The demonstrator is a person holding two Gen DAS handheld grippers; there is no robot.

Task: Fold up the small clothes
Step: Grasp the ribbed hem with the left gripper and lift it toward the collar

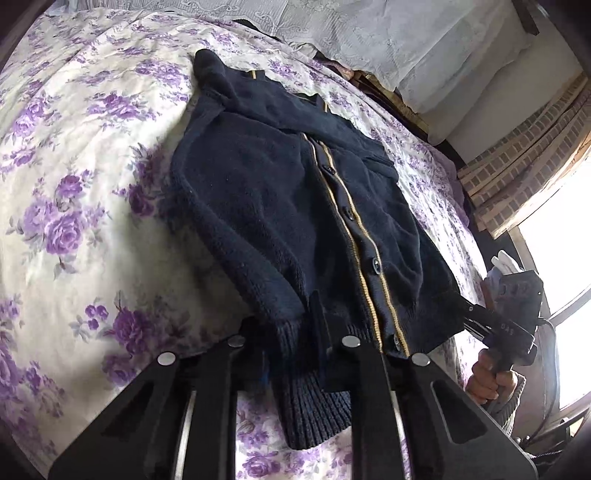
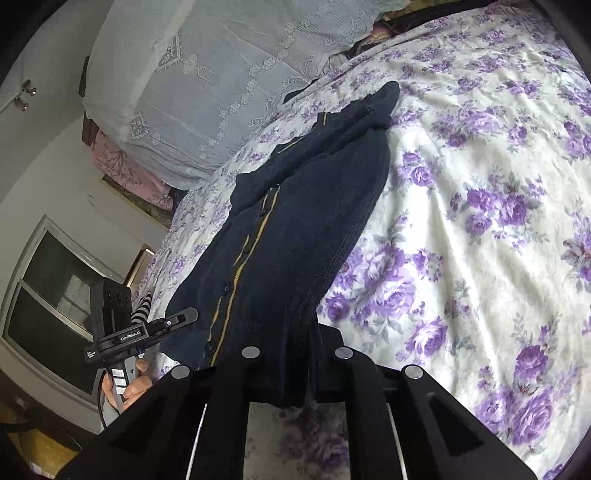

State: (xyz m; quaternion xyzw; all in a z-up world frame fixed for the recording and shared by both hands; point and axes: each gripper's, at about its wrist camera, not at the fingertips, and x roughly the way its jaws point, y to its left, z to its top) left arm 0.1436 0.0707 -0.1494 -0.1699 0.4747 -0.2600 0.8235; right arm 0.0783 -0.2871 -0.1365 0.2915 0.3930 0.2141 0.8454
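Left wrist alone shows the cardigan's (image 1: 295,206) ribbed cuff (image 1: 314,398).

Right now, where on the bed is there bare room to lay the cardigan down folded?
Bare floral bedspread lies open beside the navy cardigan, on the side away from the window. Toward the lace-covered pillows and the window-side edge, room is tight.

Home bedroom: floral bedspread (image 1: 74,184), lace-covered pillows (image 2: 192,85), window (image 1: 569,236) w/ curtains.
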